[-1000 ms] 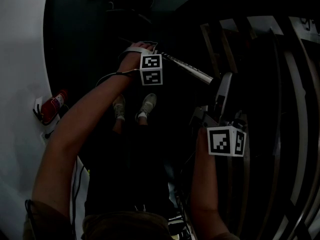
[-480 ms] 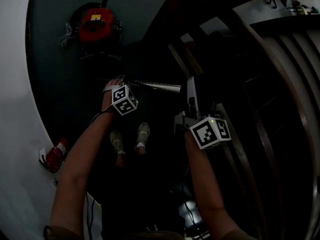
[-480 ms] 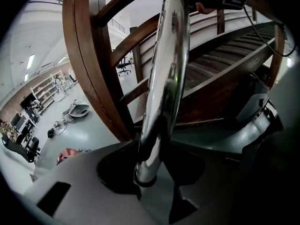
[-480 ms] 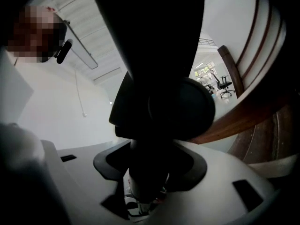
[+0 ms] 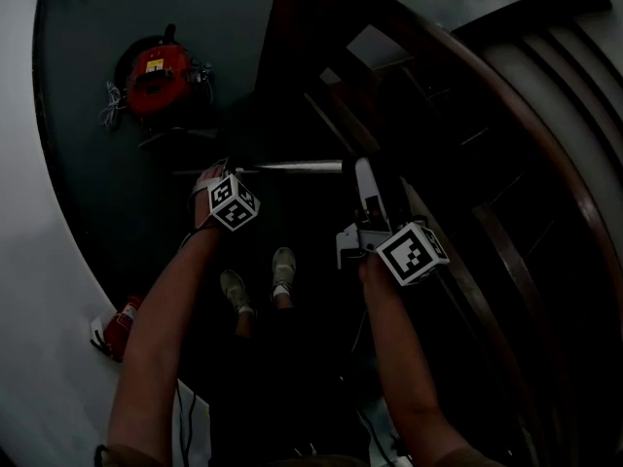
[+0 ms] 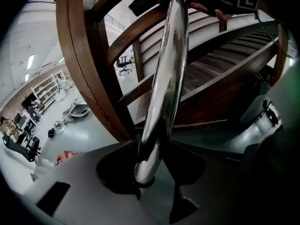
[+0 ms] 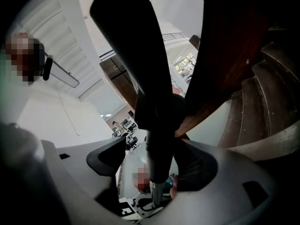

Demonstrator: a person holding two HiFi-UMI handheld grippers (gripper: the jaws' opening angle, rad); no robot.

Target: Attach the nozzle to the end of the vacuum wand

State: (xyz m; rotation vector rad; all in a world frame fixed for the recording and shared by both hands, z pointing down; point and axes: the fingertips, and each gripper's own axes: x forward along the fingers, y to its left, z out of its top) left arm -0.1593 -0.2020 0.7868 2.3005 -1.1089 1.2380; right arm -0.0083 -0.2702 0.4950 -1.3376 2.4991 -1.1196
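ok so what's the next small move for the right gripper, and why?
Probably back the right gripper straight off the nozzle. Its jaws have just been opening; the nozzle is between them with a gap at one pad. The left gripper view shows a black part, apparently the nozzle, meeting the far end of the wand. Whether it's fully seated I can't tell.
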